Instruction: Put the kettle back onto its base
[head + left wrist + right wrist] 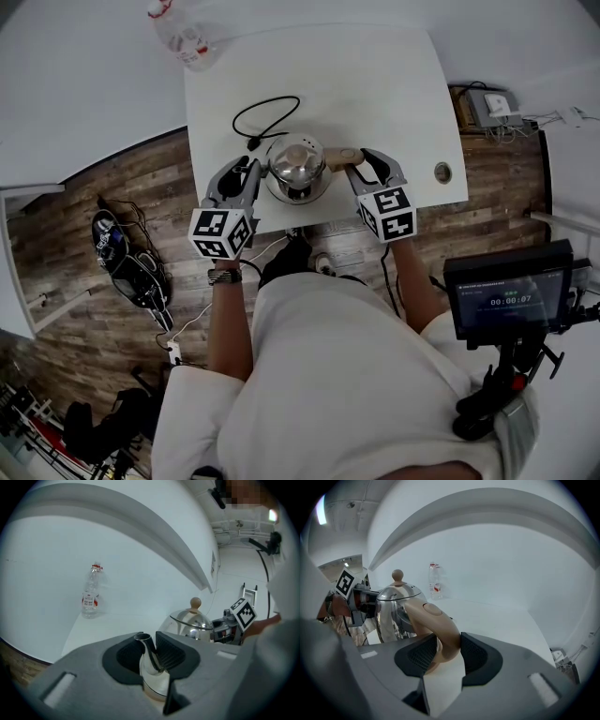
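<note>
The white table [394,84] stretched away ahead of both grippers, and the shiny metal kettle [298,161] sat between them near the table's close edge, carried from two sides. The right gripper [449,651] was clamped on the tan handle [440,630], its pads pressing the curve from either side with the kettle body just beyond its tips. The left gripper [150,646] was closed on the metal spout [146,648], the spout's mouth poking up between the pads and the body ahead and a little to that gripper's right. From the head view a dark rim showed under the kettle's near side; that was probably the base, but whether the kettle was seated on it or just above could not be told. A black cord [267,112] looped on the table beyond the left gripper, and a clear bottle [183,36] stood far ahead of it at the table's back corner. To finish well, both grippers probably needed to keep the kettle level and centred over the base, lowering together so neither side tipped first. The narrow, smooth spout looked likely to slip, so the handle grip should take the weight and the spout grip only steady it. Releasing was best left until the bottom sat flat.
</note>
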### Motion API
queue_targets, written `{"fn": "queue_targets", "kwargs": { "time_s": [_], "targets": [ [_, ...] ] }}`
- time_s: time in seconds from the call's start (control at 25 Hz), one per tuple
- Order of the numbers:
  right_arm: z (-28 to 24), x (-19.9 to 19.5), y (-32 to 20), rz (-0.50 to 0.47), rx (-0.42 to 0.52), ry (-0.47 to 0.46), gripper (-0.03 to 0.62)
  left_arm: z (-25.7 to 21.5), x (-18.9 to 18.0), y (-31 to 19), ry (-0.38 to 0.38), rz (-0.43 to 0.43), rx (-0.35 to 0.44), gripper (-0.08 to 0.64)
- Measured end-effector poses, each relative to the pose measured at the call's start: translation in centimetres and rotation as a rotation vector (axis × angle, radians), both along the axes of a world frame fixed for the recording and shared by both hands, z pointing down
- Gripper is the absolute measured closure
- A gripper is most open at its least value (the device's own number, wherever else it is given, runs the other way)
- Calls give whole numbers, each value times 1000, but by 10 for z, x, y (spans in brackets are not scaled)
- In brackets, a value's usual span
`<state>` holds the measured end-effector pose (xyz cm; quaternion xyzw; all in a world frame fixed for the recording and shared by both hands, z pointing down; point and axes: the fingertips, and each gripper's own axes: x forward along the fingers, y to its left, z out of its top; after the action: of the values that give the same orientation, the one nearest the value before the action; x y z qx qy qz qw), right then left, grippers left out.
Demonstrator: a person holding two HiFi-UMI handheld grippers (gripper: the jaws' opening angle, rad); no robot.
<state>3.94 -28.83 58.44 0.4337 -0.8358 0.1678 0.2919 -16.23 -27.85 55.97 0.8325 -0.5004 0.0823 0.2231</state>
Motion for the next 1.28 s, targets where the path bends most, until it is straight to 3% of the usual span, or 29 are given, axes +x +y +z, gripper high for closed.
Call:
{"fn": "queue_targets", "kwargs": {
  "time_s": [1.28],
  "targets": [
    [7,-3,2,-13,-7,8,431,9,-3,4,-2,-16,-16,472]
  ]
}}
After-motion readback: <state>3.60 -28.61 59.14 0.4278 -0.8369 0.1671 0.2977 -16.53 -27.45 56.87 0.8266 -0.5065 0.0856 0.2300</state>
